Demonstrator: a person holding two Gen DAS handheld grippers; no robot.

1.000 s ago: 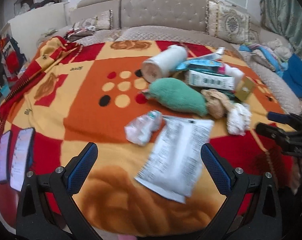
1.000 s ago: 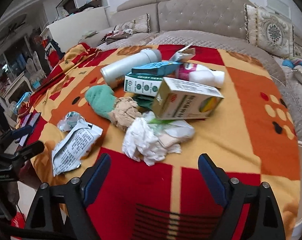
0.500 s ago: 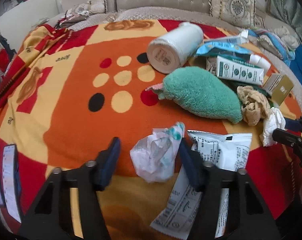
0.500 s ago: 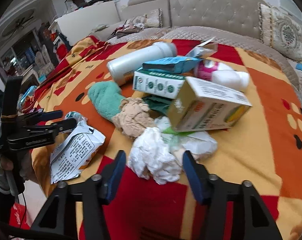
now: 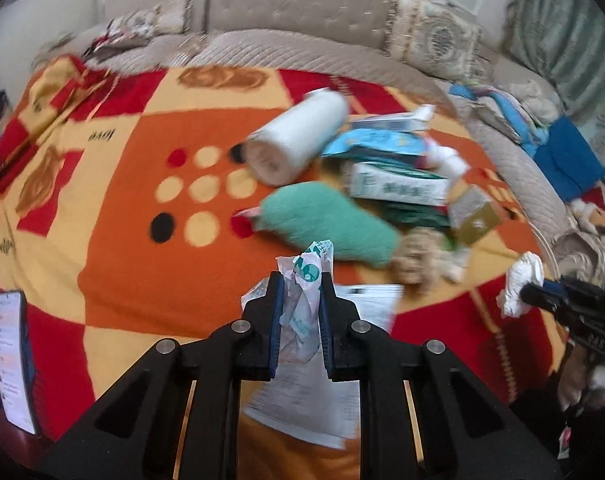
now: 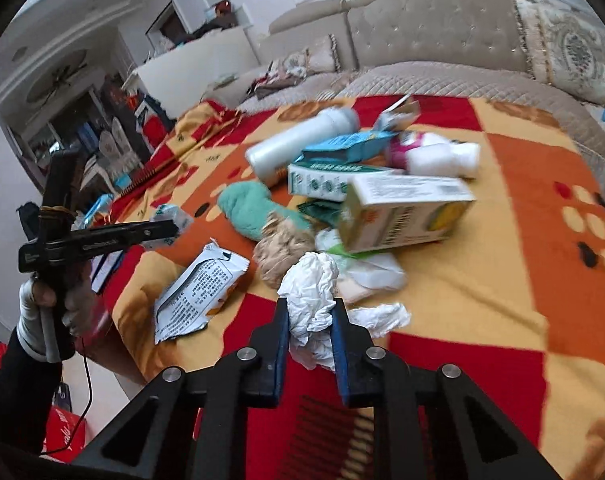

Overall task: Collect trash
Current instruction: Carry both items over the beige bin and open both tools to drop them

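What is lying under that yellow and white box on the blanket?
The yellow and white box rests tilted on a green-and-white carton, dark green packaging and crumpled white plastic. Anything deeper beneath is covered.

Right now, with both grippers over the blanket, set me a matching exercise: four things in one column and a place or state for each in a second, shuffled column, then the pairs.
Things
1. crumpled plastic wrapper
2. white tissue wad
3. printed white packet
4. green sock

Place or state
A. lying flat on the blanket, gripped by nothing
B. pinched in the right gripper
C. lying beside the white bottle in the pile
D. pinched in the left gripper

Pairs: 1-D, 2-B, 3-A, 4-C
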